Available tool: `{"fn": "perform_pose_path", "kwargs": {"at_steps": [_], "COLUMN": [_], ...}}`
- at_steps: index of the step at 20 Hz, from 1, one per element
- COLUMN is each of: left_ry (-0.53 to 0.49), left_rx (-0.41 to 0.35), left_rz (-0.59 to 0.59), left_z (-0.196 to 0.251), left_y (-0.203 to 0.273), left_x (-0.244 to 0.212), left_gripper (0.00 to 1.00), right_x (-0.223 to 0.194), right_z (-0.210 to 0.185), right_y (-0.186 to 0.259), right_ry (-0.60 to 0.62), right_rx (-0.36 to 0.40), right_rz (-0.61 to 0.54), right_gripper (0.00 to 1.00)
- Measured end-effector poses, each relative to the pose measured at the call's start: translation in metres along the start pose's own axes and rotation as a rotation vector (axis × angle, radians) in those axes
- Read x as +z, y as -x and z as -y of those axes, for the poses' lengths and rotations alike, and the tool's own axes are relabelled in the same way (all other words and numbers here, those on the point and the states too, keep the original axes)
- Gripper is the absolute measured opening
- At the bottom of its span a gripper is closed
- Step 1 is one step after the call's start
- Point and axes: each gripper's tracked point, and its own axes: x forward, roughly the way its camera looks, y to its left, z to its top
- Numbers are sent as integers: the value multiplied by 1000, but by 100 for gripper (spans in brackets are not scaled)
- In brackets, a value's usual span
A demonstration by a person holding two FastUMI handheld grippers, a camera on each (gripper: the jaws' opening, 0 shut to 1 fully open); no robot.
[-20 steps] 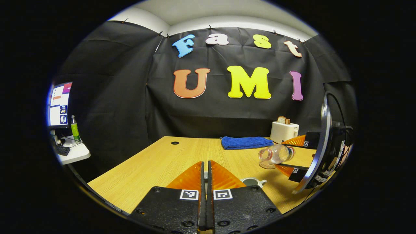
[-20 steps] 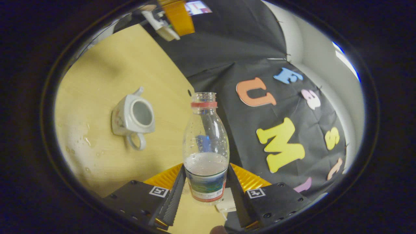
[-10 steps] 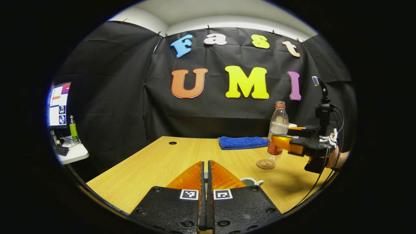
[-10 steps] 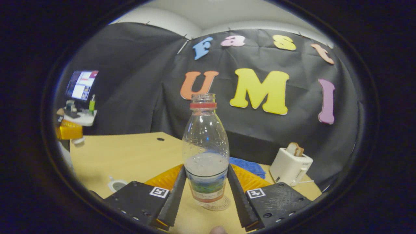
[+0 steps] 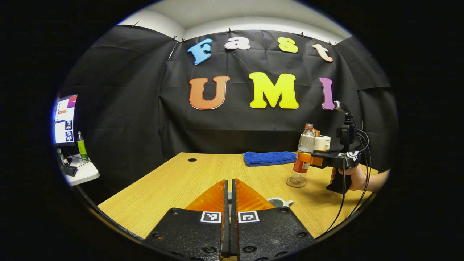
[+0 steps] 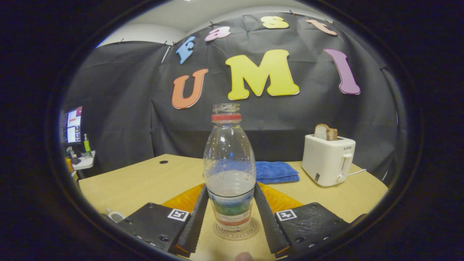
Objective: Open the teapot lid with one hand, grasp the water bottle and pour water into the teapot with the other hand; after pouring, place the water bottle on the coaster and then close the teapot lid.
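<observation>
Two tongs at work: the right tongs (image 6: 229,212) clasp the water bottle (image 6: 229,170) upright by its label, its base on or just above the coaster (image 6: 235,231); contact is hard to judge. Best practice now is to settle it dead centre, then part the fingers evenly. The left tongs (image 5: 228,203) are pinched together, apparently on the lid, mostly hidden. At their 2 o'clock the teapot (image 5: 280,202) waits on the bench (image 5: 174,181).
</observation>
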Motion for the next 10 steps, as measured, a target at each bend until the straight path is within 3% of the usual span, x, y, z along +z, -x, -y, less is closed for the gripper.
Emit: {"fn": "perform_pose_path", "kwargs": {"at_steps": [1, 2, 10], "left_ry": [-2, -1, -3], "left_rx": [4, 7, 11], "left_rz": [-4, -6, -12], "left_z": [-2, -3, -4], "left_y": [0, -1, -1], "left_x": [-1, -2, -3], "left_gripper": [7, 2, 3], "right_x": [-3, -7, -21], "right_z": [1, 3, 3], "right_y": [-1, -3, -9], "right_ry": [7, 7, 0], "right_rx": [-7, -11, -19], "right_rz": [-3, -11, -40], "right_gripper": [71, 72, 74]}}
